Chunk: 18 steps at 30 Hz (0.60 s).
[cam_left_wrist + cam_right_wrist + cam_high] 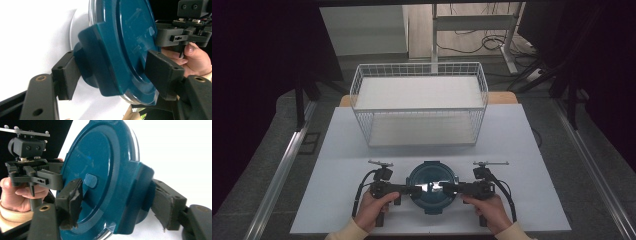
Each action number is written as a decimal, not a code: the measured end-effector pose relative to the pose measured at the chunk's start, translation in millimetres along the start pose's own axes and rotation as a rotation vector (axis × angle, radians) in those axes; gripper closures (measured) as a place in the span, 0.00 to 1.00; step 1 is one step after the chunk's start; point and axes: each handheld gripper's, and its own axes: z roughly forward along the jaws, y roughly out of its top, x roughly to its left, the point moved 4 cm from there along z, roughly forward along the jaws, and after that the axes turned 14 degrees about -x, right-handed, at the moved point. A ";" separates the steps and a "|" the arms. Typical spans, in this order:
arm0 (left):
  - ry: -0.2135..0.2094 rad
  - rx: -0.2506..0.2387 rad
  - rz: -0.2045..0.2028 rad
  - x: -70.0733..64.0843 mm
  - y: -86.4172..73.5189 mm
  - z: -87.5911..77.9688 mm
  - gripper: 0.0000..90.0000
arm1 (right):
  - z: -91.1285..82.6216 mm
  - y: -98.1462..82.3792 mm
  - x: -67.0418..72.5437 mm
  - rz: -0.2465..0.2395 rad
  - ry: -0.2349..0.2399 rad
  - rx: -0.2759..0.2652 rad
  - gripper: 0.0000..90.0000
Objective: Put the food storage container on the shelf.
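Note:
A round dark teal container [432, 187] with a lid lies on the white table near the front edge. My left gripper [416, 190] comes in from its left side and my right gripper [447, 189] from its right side. In the left gripper view my left gripper [113, 75] has one pad under the lid's side latch [100, 62] and the other on top of the lid. The right gripper view shows my right gripper [119, 203] clamped the same way over the opposite latch [138, 195]. A hand holds each gripper.
A white wire basket [419, 109] stands behind the container, at the middle of the table's far half. The white table top [522, 150] has bare room left and right of the container. Dark floor, metal rails and cables surround the table.

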 end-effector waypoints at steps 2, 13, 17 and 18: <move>0.002 -0.002 0.001 -0.8 -0.2 -0.7 0.35 | -1.3 0.1 0.2 -0.004 0.003 -0.001 0.36; 0.017 -0.045 0.007 -5.9 -2.6 -7.9 0.40 | -11.6 -0.6 7.3 -0.058 0.043 -0.045 0.45; 0.023 -0.069 0.025 -7.8 -1.8 -12.1 0.42 | -13.1 -0.1 11.0 -0.082 0.048 -0.055 0.47; 0.023 -0.069 0.025 -7.8 -1.8 -12.1 0.42 | -13.3 -0.1 12.5 -0.093 0.047 -0.058 0.48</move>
